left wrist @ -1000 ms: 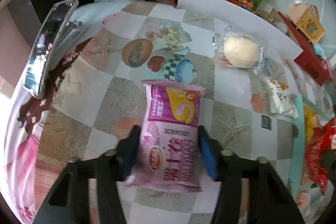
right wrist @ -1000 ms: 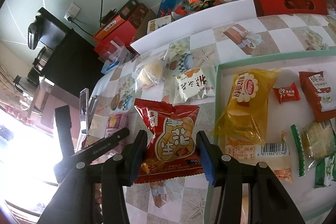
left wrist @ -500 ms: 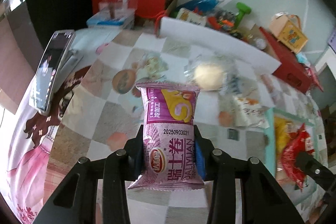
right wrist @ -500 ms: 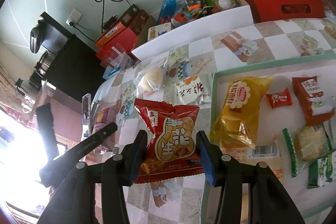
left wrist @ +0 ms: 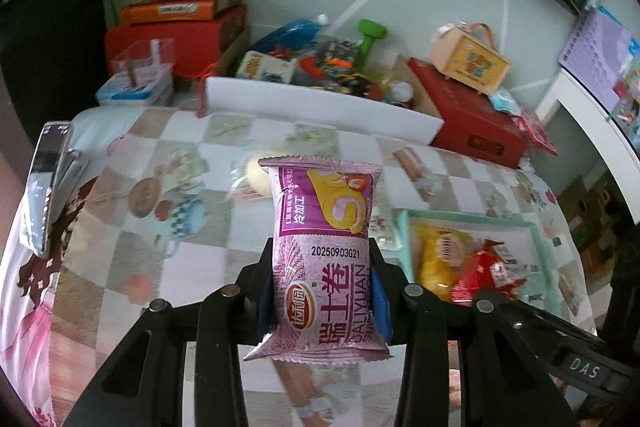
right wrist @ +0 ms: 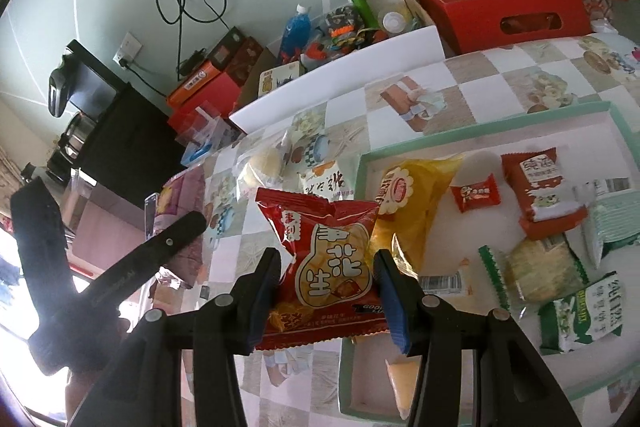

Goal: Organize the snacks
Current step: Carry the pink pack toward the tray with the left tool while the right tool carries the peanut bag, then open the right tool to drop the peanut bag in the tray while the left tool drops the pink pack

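Fingers of the left gripper [left wrist: 322, 297] pinch one purple swiss-roll packet [left wrist: 322, 259] between them, held above the table [left wrist: 120, 251]. Likewise the right gripper [right wrist: 326, 297] clamps one red peanut packet [right wrist: 324, 271], beside the green-rimmed tray [right wrist: 480, 131] beyond.

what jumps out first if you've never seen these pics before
Each gripper is shut on a snack: the left gripper holds a purple swiss roll packet above the checkered tablecloth, and the right gripper holds a red peanut bag. To the right lies a green-rimmed tray already scattered with packets.
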The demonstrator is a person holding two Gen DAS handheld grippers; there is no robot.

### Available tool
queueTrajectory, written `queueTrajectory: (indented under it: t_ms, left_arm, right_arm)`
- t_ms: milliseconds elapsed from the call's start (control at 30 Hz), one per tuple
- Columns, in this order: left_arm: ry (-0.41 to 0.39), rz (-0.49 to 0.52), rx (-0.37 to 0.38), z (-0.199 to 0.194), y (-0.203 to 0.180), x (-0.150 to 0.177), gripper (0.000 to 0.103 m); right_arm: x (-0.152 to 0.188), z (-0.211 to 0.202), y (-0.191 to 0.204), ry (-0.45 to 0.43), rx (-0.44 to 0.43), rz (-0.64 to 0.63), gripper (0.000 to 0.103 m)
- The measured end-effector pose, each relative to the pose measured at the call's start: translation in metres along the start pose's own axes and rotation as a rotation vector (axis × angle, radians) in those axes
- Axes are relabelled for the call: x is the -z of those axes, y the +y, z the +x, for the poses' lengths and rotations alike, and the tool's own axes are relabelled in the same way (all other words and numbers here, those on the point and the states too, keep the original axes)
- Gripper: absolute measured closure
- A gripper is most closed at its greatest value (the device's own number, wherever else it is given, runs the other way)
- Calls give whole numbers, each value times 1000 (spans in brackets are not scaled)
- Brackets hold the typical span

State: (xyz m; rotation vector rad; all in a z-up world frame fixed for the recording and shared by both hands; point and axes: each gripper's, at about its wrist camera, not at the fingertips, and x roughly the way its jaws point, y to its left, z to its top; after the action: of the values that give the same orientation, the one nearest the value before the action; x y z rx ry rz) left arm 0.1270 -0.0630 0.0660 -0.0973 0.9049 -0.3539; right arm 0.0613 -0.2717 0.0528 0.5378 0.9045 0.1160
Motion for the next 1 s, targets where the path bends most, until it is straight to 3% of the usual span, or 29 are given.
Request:
queueTrajectory:
  t_ms: [233, 400, 633, 833, 1000]
  left_arm:
    - [4, 53, 30, 2, -33, 2, 61]
    - [1, 100, 70, 7, -61, 5, 61]
    - [15, 178, 132, 21, -105, 13, 61]
    - [50, 222, 150, 35, -136, 22, 61]
    - [86, 255, 140, 46, -151, 30, 61]
  right_arm:
    - [-4, -8, -11, -16, 31, 5, 52]
    - [-19, -33, -54, -110, 212, 51, 52]
    - [-30, -68, -119, -194, 288, 193, 52]
    - [-31, -68, -145, -175, 314, 229, 52]
    - [-28, -62, -143, -148, 318, 222, 52]
